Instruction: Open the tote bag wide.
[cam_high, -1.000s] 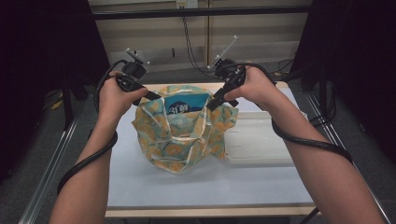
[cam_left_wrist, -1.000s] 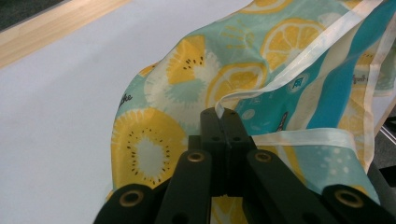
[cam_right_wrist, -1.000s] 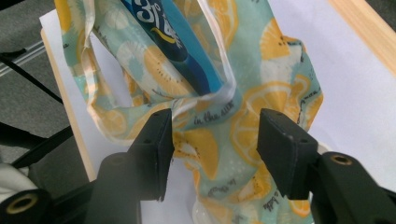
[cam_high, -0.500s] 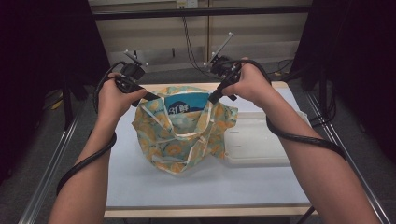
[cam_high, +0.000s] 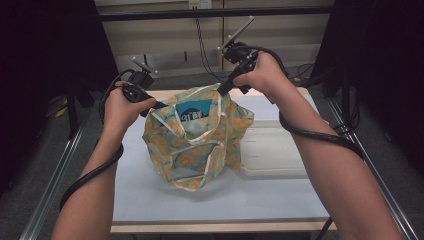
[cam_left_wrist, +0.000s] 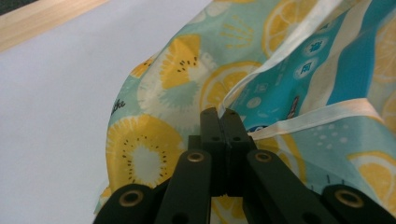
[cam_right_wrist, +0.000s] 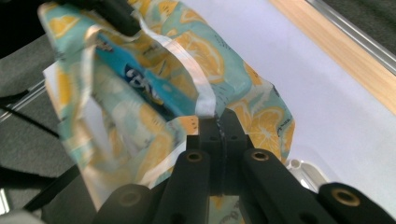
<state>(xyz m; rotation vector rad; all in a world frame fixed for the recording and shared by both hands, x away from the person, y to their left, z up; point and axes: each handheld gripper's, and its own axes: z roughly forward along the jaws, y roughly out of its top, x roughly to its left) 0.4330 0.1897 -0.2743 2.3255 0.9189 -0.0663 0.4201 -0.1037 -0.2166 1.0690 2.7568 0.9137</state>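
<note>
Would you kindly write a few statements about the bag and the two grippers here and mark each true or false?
1. The left gripper is shut on the bag's rim. True.
2. The right gripper hangs open above the bag. False: it is shut on the rim.
3. A blue packet sits inside the bag. True.
4. The bag is plain white. False: it has a lemon print.
5. A white tray lies beside the bag. True.

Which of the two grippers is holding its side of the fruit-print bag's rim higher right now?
The right gripper: it pinches the bag at the raised far corner of the rim, while the left gripper clamps the rim lower, beside the blue packet inside.
</note>
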